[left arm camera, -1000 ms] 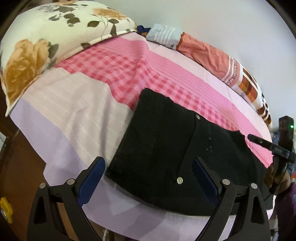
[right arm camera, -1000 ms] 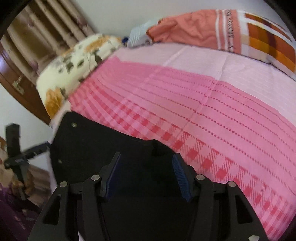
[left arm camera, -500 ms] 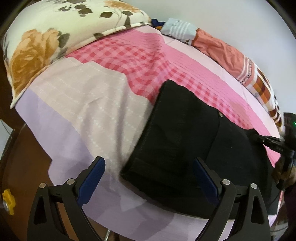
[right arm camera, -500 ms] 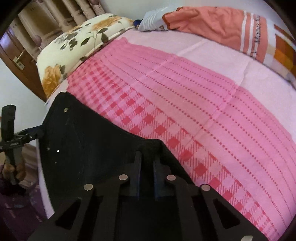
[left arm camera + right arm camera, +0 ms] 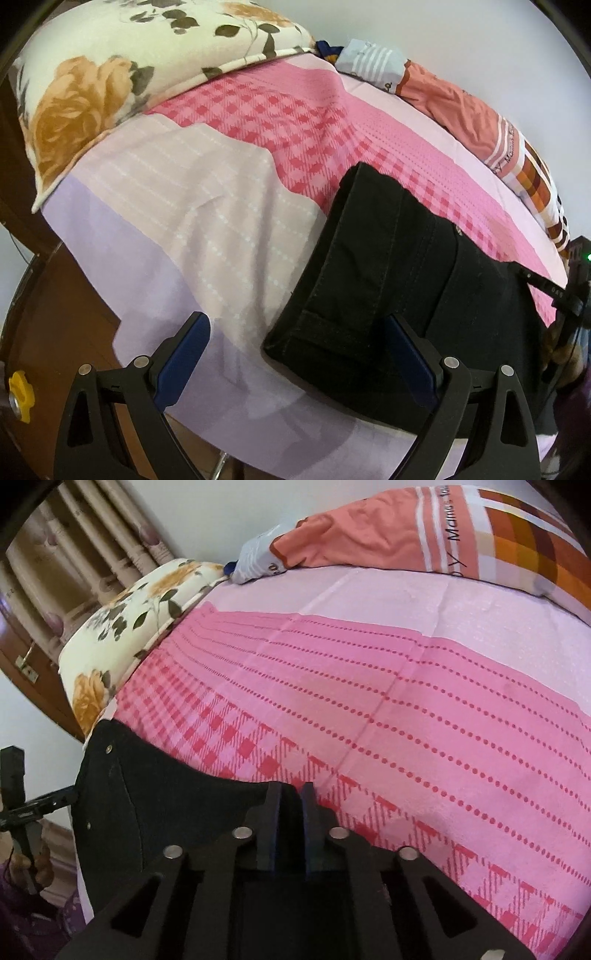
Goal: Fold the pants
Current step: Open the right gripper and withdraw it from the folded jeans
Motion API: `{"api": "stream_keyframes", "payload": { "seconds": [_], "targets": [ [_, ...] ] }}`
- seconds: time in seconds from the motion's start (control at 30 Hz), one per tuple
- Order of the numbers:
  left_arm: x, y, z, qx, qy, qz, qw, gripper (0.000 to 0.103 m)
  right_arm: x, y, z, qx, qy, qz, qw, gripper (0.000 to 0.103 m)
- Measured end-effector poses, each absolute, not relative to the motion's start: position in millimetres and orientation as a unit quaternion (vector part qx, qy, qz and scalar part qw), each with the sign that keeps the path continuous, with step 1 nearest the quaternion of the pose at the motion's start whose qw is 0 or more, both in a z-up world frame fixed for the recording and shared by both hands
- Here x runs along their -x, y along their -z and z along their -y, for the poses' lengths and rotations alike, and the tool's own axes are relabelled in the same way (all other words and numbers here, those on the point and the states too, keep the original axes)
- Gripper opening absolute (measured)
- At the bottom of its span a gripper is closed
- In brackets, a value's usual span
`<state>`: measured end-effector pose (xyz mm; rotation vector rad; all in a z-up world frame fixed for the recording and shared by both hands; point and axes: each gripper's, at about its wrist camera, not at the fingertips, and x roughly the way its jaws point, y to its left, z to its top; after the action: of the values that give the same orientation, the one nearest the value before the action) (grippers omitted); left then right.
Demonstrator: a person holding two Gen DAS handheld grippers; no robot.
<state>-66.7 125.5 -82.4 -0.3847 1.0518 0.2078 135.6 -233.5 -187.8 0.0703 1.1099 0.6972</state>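
Black pants (image 5: 388, 280) lie partly folded near the front edge of a bed (image 5: 207, 221) spread with a pink-and-lilac sheet, a floral pillow (image 5: 110, 85) at ten o'clock in the left wrist view. The left tool (image 5: 295, 354) hangs over the folded corner with its jaws spread wide, gripping nothing. The right tool (image 5: 290, 805) sits at six o'clock in its own view, jaws nearly together and easing apart, with dark cloth between the pads (image 5: 271, 812) — whether they pinch it firmly cannot be told. The likely risk: a thin, loosening grip lets the fabric slip free, and the fold falls open or lands crooked near the bed's edge.
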Motion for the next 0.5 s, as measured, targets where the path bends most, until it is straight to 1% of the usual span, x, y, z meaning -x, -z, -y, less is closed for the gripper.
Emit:
{"api": "stream_keyframes", "payload": {
  "seconds": [0.1,0.17,0.23,0.27,0.3,0.33,0.37,0.4,0.47,0.5],
  "targets": [
    [67.3,73.5,-121.9,0.183,-0.086,-0.485,0.851,0.094,-135.5,187.8,232.9,-0.033,-0.319,-0.512,0.797,0.016],
    [64.6,73.2,-108.7,0.148,-0.071,-0.486,0.858,0.094,-134.0,186.9,231.1,-0.027,-0.313,-0.508,0.802,0.019],
    [56.6,83.8,-94.9,0.089,-0.068,-0.51,0.853,0.094,-133.2,186.1,232.6,-0.03,-0.308,-0.504,0.807,0.025],
    [54.9,90.5,-89.5,0.06,-0.072,-0.512,0.854,0.094,-134.2,185.9,234.8,-0.038,-0.309,-0.503,0.806,0.032],
    [54.4,96.6,-86.5,0.043,-0.07,-0.511,0.856,0.094,-137.9,184.7,241.3,-0.056,-0.303,-0.508,0.804,0.04],
    [54.2,99.9,-86.7,0.042,-0.067,-0.511,0.856,0.094,-140.0,182.0,248.7,-0.076,-0.291,-0.512,0.804,0.046],
    [53.9,100.8,-88.5,0.047,-0.064,-0.512,0.856,0.094,-140.4,175.9,260.6,-0.105,-0.275,-0.509,0.809,0.046],
    [53.5,99.5,-91.5,0.053,-0.064,-0.51,0.856,0.094,-133.8,161.5,286.3,-0.164,-0.271,-0.487,0.814,0.046],
    [53.4,95.6,-94.2,0.058,-0.067,-0.506,0.858,0.094,-110.2,138.3,333.7,-0.231,-0.255,-0.447,0.825,0.047],
    [53.5,93.3,-93.8,0.059,-0.068,-0.507,0.857,0.094,-85.7,125.3,371.1,-0.266,-0.236,-0.423,0.833,0.05]
  ]
}}
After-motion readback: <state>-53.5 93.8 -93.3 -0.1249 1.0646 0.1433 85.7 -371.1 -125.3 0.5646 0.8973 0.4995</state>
